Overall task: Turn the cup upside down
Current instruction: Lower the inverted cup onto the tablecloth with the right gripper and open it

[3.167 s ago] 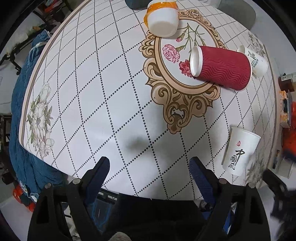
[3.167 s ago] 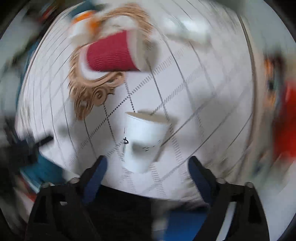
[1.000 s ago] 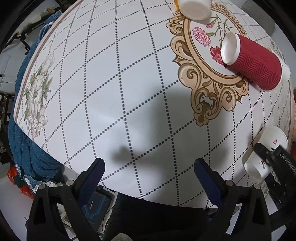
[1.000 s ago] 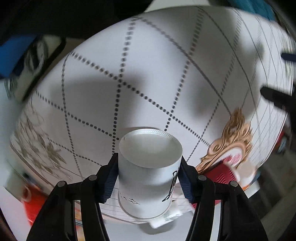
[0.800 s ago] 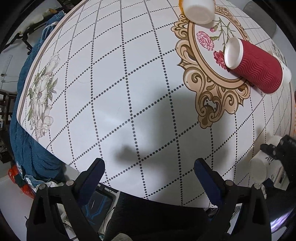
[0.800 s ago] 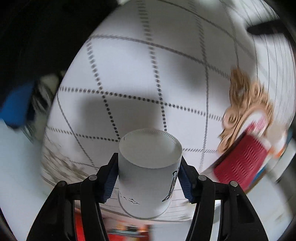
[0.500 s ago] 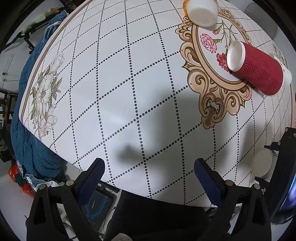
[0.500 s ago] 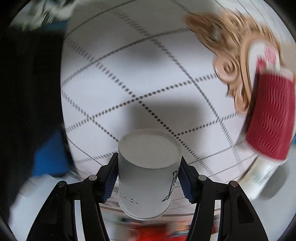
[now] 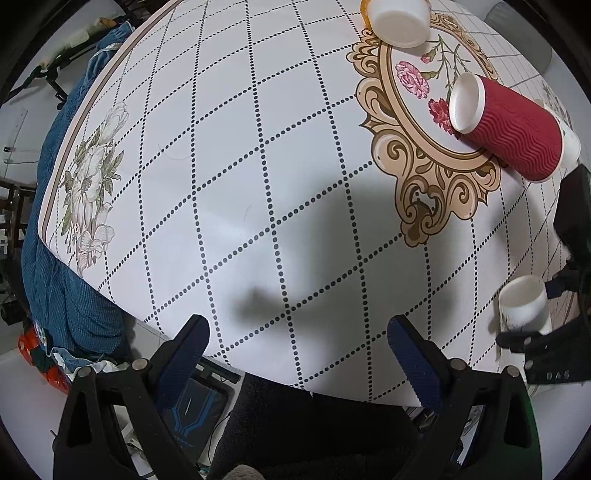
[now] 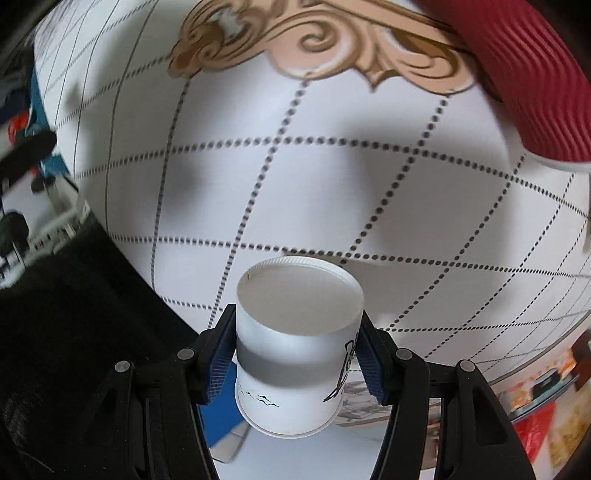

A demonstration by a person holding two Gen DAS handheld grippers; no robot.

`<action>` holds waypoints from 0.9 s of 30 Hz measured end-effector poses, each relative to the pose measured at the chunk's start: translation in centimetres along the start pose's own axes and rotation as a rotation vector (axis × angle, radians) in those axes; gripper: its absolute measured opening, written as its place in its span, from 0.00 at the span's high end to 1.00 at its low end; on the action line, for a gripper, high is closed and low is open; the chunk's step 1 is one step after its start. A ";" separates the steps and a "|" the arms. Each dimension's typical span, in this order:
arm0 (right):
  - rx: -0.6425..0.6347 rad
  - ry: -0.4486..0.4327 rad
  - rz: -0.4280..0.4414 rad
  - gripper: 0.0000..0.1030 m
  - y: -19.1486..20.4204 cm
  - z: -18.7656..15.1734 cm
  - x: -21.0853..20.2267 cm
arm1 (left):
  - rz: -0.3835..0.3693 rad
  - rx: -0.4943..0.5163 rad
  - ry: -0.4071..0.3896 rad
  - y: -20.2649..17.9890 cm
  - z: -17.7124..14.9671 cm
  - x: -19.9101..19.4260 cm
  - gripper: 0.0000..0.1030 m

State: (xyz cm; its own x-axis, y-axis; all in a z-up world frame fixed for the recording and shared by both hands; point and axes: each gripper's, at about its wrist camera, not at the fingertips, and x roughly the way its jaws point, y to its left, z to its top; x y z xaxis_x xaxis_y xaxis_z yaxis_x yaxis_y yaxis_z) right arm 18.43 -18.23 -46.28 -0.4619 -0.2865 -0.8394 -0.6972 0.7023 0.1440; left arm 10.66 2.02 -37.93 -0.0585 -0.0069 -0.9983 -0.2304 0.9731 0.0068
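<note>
Right wrist view blurs toward its edges, so the red cup (image 10: 517,85) at the upper right is cut off by the frame and only part of its ribbed side shows. The white cup (image 10: 295,347) sits low in the centre of that frame, base toward the camera's far side and rim nearest the lens; its inside is hidden. The right gripper (image 10: 297,360) is clamped on it, one blue pad pressed to each side of the wall. In the left wrist view the same white cup (image 9: 524,304) appears at the right edge, held above the table (image 9: 221,166), with the right gripper (image 9: 546,317) half out of frame. The left gripper (image 9: 299,343) hangs at the bottom centre with its jaws spread wide and nothing between them. At the top of that frame an orange-banded cup (image 9: 399,18) is cut off, and the red cup (image 9: 509,129) lies on its side, its white inside showing no contents.
</note>
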 end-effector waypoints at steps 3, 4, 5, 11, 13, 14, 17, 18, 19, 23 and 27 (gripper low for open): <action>0.049 -0.026 0.034 0.40 -0.7 0.6 -0.5 | 0.001 0.005 -0.001 0.0 0.1 0.4 0.04; 0.060 -0.034 0.034 0.40 -0.9 0.6 -0.6 | 0.001 0.007 -0.001 0.0 0.1 0.5 0.04; 0.074 -0.044 0.036 0.40 -1.1 0.9 -0.8 | 0.002 0.010 -0.002 -0.1 0.1 0.5 0.04; 0.143 -0.086 0.040 0.38 -4.2 2.3 -3.0 | 0.002 0.028 -0.001 -0.9 -0.1 0.5 0.04; 0.175 -0.096 0.041 0.29 -4.9 2.7 -3.5 | -0.003 0.033 -0.002 -1.2 0.0 0.5 0.04; 0.185 -0.108 0.040 0.16 -5.1 2.7 -3.8 | -0.005 0.036 -0.003 -1.4 0.1 0.5 0.04; 0.191 -0.148 0.025 0.12 -4.8 3.0 -5.4 | -0.005 0.054 -0.002 -1.9 0.5 0.6 0.04; 0.194 -0.157 0.028 0.12 -4.8 2.7 -5.7 | -0.003 0.060 -0.004 -2.1 0.6 0.7 0.04; 0.200 -0.167 0.031 0.12 -4.8 2.9 -6.2 | 0.000 0.065 -0.006 -2.3 0.7 0.8 0.04; 0.212 -0.187 0.039 0.12 -4.8 2.3 -6.7 | 0.004 0.081 -0.005 -3.2 1.3 1.0 0.04; 0.229 -0.197 0.043 0.38 -4.3 0.8 -6.5 | 0.004 0.087 0.002 -4.1 1.7 1.3 0.04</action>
State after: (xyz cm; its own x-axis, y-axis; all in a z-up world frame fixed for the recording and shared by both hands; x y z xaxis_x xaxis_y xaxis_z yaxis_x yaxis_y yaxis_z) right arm 24.87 -18.85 -41.87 -0.3570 -0.1373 -0.9240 -0.5270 0.8463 0.0780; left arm 13.22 -1.61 -39.34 -0.0616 -0.0029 -0.9981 -0.1449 0.9894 0.0060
